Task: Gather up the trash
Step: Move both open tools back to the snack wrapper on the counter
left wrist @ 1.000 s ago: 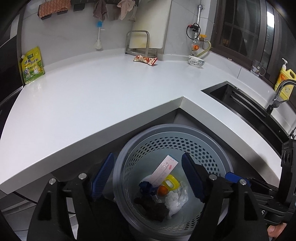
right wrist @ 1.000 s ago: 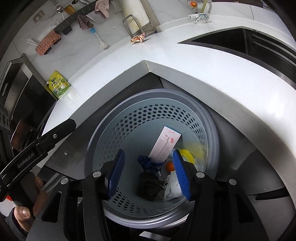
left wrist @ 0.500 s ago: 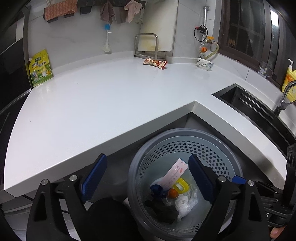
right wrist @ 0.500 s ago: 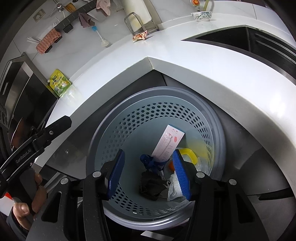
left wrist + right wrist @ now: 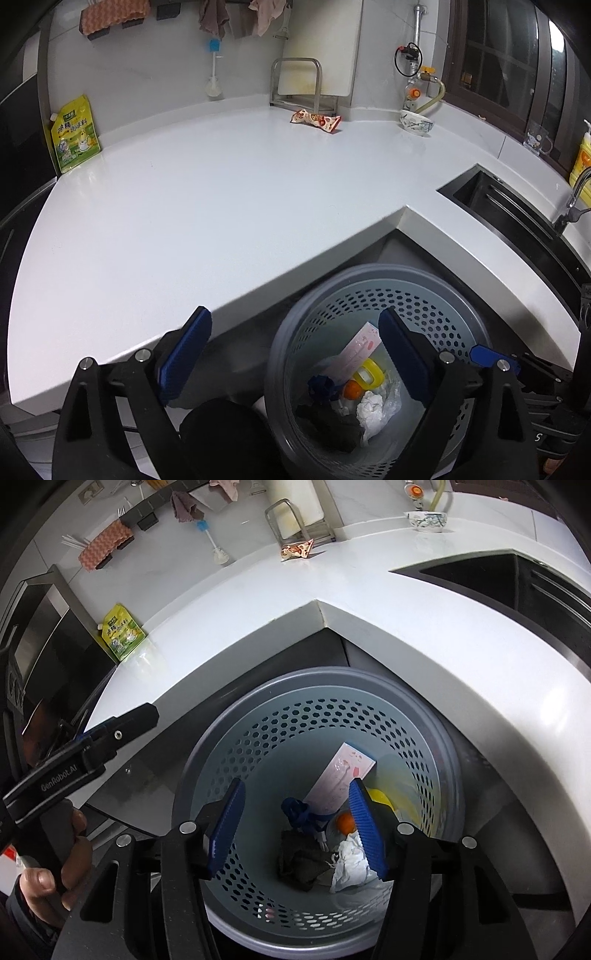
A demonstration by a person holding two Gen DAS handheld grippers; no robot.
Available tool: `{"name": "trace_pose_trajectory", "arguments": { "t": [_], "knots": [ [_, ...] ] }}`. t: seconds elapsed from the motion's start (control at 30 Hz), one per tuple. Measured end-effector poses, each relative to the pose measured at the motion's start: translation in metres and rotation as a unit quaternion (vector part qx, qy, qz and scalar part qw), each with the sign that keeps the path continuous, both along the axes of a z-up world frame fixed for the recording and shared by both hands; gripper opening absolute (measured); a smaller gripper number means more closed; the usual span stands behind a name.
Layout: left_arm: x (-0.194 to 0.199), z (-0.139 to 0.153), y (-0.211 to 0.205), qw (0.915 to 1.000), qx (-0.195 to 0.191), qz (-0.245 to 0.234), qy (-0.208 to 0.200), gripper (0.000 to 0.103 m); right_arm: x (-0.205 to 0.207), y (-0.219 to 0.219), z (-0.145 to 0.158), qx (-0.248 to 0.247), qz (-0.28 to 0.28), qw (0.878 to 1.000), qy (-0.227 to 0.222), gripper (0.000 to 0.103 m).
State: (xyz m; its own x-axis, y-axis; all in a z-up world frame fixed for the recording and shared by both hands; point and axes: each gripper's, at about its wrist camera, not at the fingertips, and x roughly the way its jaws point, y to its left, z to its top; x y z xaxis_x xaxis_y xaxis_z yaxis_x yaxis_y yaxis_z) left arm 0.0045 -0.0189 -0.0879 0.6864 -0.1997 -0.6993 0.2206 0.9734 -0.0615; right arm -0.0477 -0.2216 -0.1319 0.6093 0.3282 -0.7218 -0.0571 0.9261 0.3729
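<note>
A grey perforated trash basket (image 5: 436, 291) (image 5: 229, 738) stands on the floor in the counter's inner corner. It holds a pink packet (image 5: 343, 771), a yellow item (image 5: 367, 374), crumpled white paper (image 5: 349, 860), a dark cloth and a blue piece. A red snack wrapper (image 5: 316, 120) (image 5: 295, 549) lies at the back of the white counter (image 5: 221, 192). My left gripper (image 5: 295, 339) is open and empty, over the counter edge and the basket's left rim. My right gripper (image 5: 297, 823) is open and empty above the basket.
A yellow-green pouch (image 5: 75, 134) leans at the counter's left end. A patterned bowl (image 5: 415, 123) sits at the back right. A dark sink (image 5: 517, 221) with a faucet is on the right. A metal rack with a white board (image 5: 299, 86) stands against the wall.
My left gripper has moved left and up, so the basket now sits further right in its view and more counter shows. The right gripper has barely moved.
</note>
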Motion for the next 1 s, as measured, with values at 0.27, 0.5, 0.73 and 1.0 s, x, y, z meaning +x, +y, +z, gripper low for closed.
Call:
{"name": "trace_pose_trajectory", "arguments": {
  "t": [0.27, 0.5, 0.73, 1.0],
  "knots": [
    [0.025, 0.038, 0.009, 0.9992, -0.012, -0.001, -0.038, 0.096, 0.023, 0.005, 0.026, -0.014, 0.013, 0.999, -0.026, 0.057],
    [0.063, 0.056, 0.015, 0.9983, 0.003, 0.004, -0.059, 0.097, 0.061, 0.001, 0.046, -0.026, 0.025, 0.998, -0.042, 0.061],
    [0.123, 0.069, 0.019, 0.9980, 0.004, 0.002, -0.064, 0.097, 0.122, -0.010, 0.070, -0.036, 0.033, 0.997, -0.051, 0.061],
    [0.185, 0.067, 0.019, 0.9987, 0.005, -0.004, -0.051, 0.097, 0.189, -0.016, 0.085, -0.050, 0.034, 0.996, -0.060, 0.061]
  ]
}}
